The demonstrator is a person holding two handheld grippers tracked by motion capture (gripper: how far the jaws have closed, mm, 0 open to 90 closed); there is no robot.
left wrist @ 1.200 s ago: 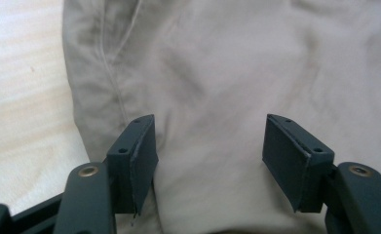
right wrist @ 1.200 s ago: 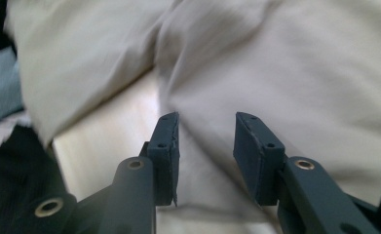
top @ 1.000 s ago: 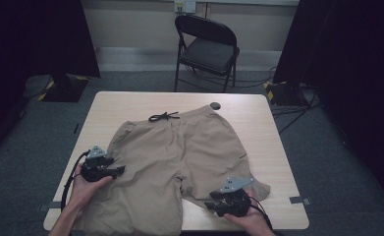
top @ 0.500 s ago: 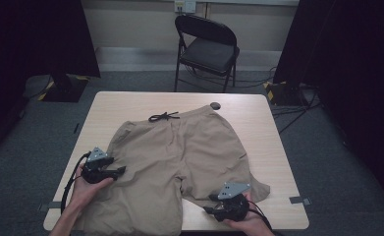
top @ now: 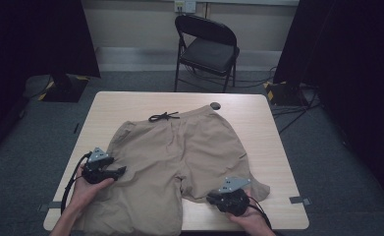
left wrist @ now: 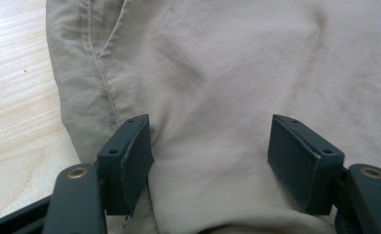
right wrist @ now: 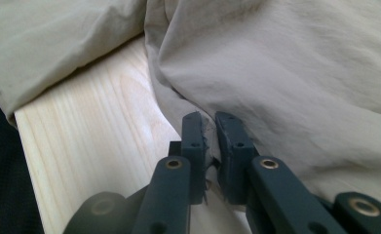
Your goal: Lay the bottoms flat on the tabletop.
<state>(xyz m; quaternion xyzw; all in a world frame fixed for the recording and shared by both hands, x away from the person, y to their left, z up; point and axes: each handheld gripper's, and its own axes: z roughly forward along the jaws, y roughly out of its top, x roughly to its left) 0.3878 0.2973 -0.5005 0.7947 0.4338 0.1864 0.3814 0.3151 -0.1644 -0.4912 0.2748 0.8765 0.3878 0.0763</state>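
Khaki shorts (top: pixel 175 167) lie flat on the wooden surface (top: pixel 263 123), waistband far. Left gripper (top: pixel 115 172): fingers (left wrist: pixel 129 156) spread wide over the left leg's outer seam. Right gripper (top: pixel 214 199): fingers (right wrist: pixel 194 141) pinched narrowly on the right leg's hem edge. The near hem is cut off from sight; no writing is legible.

Light wood table (top: pixel 263 123) w/ khaki shorts (top: pixel 179 157) spread flat, small dark disc (top: pixel 215 105) nr far edge.

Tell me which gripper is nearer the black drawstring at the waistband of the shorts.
Left. The left gripper sits at the shorts' outer side seam, below and left of the drawstring. The right gripper is farther, down at the hem of the other leg near the table's front edge.
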